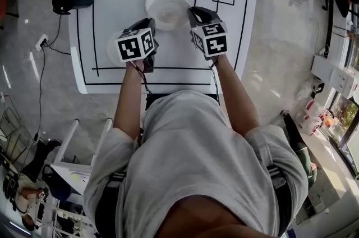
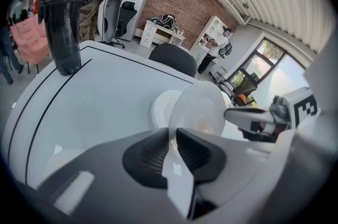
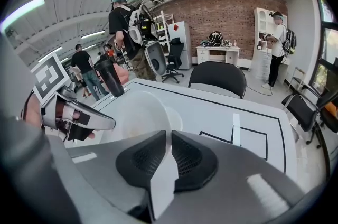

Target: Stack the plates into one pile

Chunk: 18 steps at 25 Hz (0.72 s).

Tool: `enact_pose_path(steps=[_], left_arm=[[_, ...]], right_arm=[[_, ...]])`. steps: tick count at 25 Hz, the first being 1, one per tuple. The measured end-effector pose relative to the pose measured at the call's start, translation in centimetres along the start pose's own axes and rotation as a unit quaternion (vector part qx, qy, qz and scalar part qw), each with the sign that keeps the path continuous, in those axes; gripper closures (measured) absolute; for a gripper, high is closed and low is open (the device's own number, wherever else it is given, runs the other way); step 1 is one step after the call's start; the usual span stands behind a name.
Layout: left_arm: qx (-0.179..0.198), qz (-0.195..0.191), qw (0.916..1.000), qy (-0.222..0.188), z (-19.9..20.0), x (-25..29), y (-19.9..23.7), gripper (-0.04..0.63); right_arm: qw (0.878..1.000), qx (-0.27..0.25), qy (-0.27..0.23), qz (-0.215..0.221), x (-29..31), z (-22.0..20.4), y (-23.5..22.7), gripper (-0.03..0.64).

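Both grippers clamped on one translucent plate, over the middle of the table.

Your left gripper (image 2: 171,136) had its pads pinched shut on the near rim of the translucent plate (image 2: 199,109). Your right gripper (image 3: 168,138) was clamped the same way on the opposite rim, so the plate sat between the two. A pale round disc (image 1: 112,50) lay just left of the left gripper; couldn't tell if it was a plate. Just behind the held plate, a second white plate (image 2: 159,108) lay flat on the white table (image 2: 105,96), and in the head view the two overlapped. A black tumbler (image 2: 63,27) stood at the far left corner. A dark office chair (image 3: 217,76) sat beyond the far edge.
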<state>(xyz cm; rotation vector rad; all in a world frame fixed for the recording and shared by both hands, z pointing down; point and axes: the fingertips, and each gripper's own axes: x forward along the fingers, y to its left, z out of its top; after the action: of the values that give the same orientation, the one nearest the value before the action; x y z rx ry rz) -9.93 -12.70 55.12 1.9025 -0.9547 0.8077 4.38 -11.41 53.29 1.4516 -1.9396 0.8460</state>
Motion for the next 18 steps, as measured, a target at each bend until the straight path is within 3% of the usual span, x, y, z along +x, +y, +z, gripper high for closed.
enact_pose_path(steps=[4, 18], left_arm=[[0.018, 0.007, 0.9998, 0.006, 0.5, 0.5, 0.1, 0.549], [0.004, 0.004, 0.9999, 0.013, 1.2, 1.6, 1.8, 0.548]], right_arm=[[1.0, 0.006, 0.001, -0.007, 0.7, 0.4, -0.4, 0.581], [1.0, 0.006, 0.012, -0.006, 2.8, 1.0, -0.2, 0.58]])
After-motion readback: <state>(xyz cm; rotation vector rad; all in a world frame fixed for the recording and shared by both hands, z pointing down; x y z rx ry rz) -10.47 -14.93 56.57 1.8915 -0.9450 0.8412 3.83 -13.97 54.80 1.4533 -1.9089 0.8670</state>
